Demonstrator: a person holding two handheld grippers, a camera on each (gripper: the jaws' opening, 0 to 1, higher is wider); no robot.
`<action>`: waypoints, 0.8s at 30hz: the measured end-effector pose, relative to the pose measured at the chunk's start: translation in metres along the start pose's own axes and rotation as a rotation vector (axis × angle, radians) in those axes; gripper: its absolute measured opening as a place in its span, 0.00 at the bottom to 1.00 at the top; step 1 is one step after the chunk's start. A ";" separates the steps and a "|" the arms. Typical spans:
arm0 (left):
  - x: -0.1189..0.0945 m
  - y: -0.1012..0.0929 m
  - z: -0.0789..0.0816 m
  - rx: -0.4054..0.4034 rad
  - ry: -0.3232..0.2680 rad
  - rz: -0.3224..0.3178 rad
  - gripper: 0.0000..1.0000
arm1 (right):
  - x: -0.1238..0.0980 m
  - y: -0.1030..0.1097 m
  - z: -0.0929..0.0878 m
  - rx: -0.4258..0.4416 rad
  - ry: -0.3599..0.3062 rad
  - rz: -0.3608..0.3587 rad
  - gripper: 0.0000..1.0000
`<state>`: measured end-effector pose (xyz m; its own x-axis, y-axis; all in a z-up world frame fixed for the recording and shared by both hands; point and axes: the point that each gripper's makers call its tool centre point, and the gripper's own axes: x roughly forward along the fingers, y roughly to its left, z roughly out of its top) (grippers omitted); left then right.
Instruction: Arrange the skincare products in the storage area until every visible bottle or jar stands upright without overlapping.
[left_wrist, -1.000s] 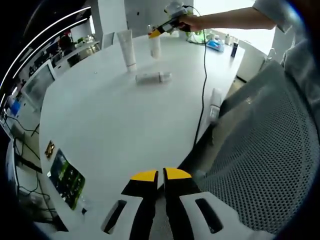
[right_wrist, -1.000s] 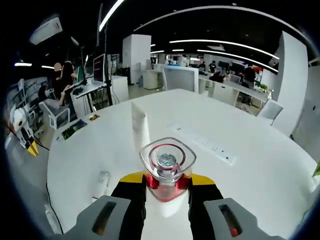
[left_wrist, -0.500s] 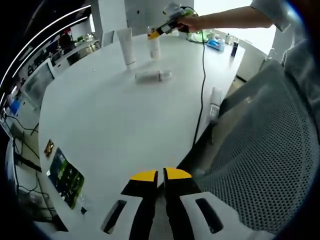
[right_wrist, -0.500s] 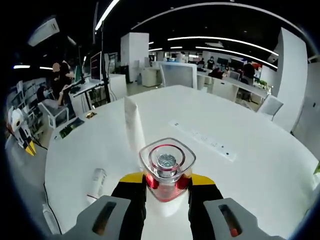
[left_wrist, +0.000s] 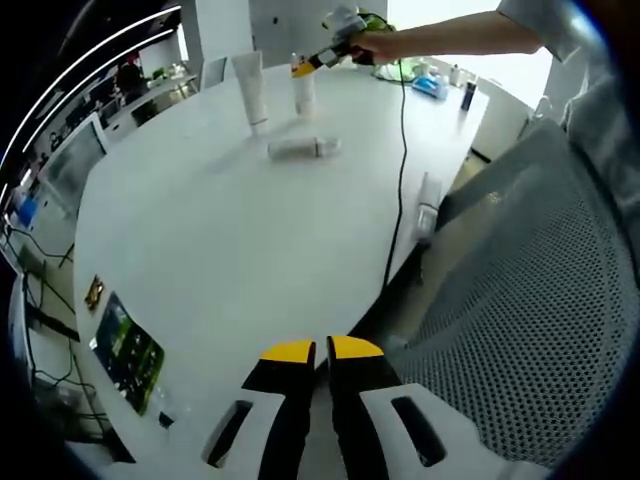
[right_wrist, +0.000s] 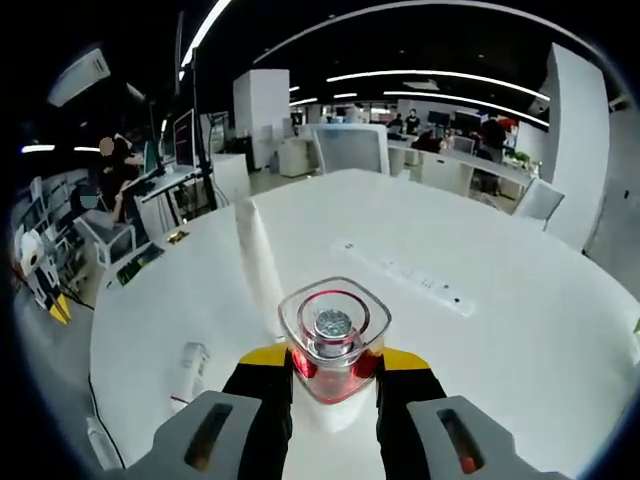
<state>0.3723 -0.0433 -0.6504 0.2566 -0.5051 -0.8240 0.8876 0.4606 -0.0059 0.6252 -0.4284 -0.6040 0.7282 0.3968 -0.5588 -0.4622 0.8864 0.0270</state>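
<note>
We see the right gripper (right_wrist: 331, 365) with its fingers clamped on the red-capped bottle (right_wrist: 331, 335), upright above the desk (right_wrist: 480, 340); the lying bottle (left_wrist: 303, 149) is nearer it than the closed, empty left gripper (left_wrist: 320, 352).

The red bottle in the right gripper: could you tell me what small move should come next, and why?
Probably lower the red bottle a little, then open. The right gripper holds it upright by the white tube, apparently over bare table; whether its base touches is hidden. The fallen white bottle can wait.
</note>
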 end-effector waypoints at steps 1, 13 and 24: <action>0.000 0.000 0.000 -0.001 -0.001 0.000 0.02 | 0.000 0.000 0.000 0.003 -0.003 0.000 0.25; 0.001 0.000 -0.001 -0.002 0.006 -0.004 0.02 | 0.002 -0.005 0.007 -0.014 -0.004 -0.005 0.25; 0.002 -0.001 -0.004 -0.005 0.018 -0.011 0.02 | 0.011 -0.009 0.011 -0.030 -0.002 -0.001 0.25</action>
<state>0.3703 -0.0422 -0.6539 0.2400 -0.4970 -0.8339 0.8884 0.4587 -0.0178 0.6431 -0.4297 -0.6011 0.7299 0.3965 -0.5569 -0.4765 0.8792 0.0013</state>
